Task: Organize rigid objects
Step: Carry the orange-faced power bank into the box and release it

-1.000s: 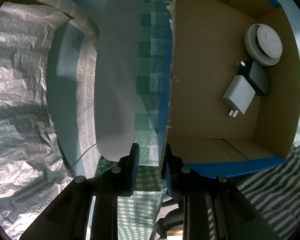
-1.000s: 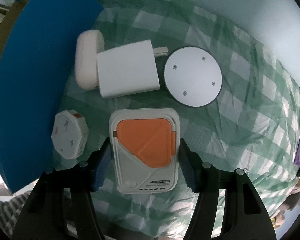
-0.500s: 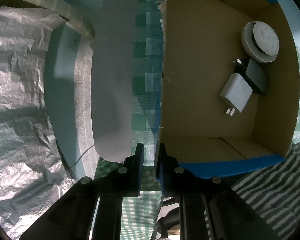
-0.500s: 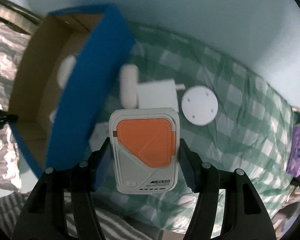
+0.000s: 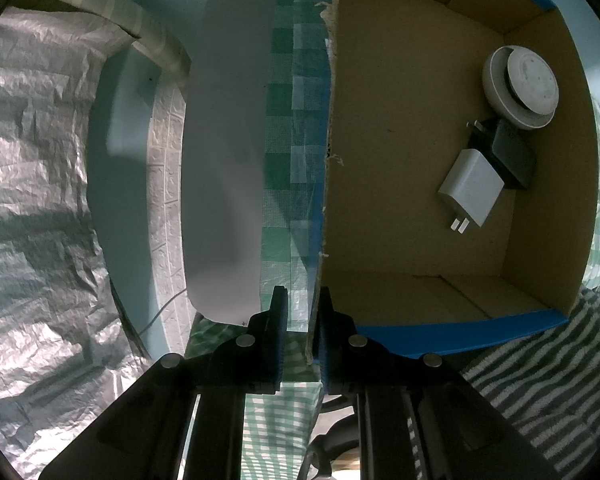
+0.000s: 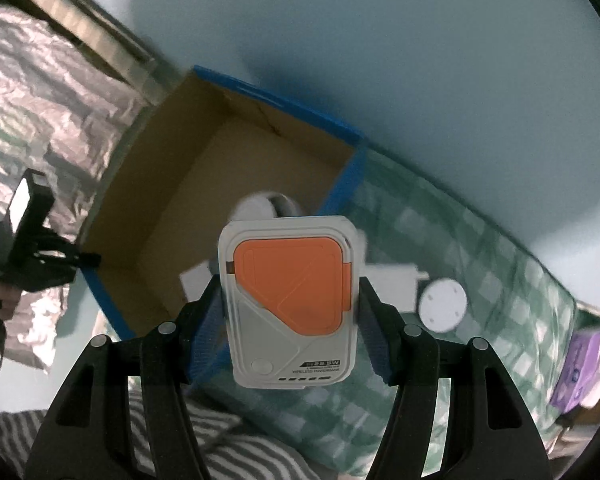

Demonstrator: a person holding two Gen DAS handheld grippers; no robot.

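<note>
In the left wrist view, my left gripper (image 5: 302, 308) is shut on the torn left wall of a cardboard box (image 5: 380, 160), blue outside and brown inside. On the box floor lie a round white device (image 5: 520, 88), a black charger (image 5: 514, 154) and a white plug charger (image 5: 471, 188). In the right wrist view, my right gripper (image 6: 290, 308) is shut on a white and orange power bank (image 6: 290, 304), held in the air over the box's (image 6: 204, 200) near right corner. The left gripper (image 6: 32, 240), in a person's hand, shows at that box's left wall.
A green checked cloth (image 6: 480, 280) covers the table right of the box. On it lie a white round disc (image 6: 444, 306) and a blurred white charger (image 6: 392, 280). A purple pack (image 6: 576, 372) sits far right. Crinkled silver foil (image 5: 32, 200) lies left of the box.
The right gripper has risen off the cloth with the power bank and swung left toward the box. The left gripper's jaws have narrowed onto the box wall and then stayed still.
</note>
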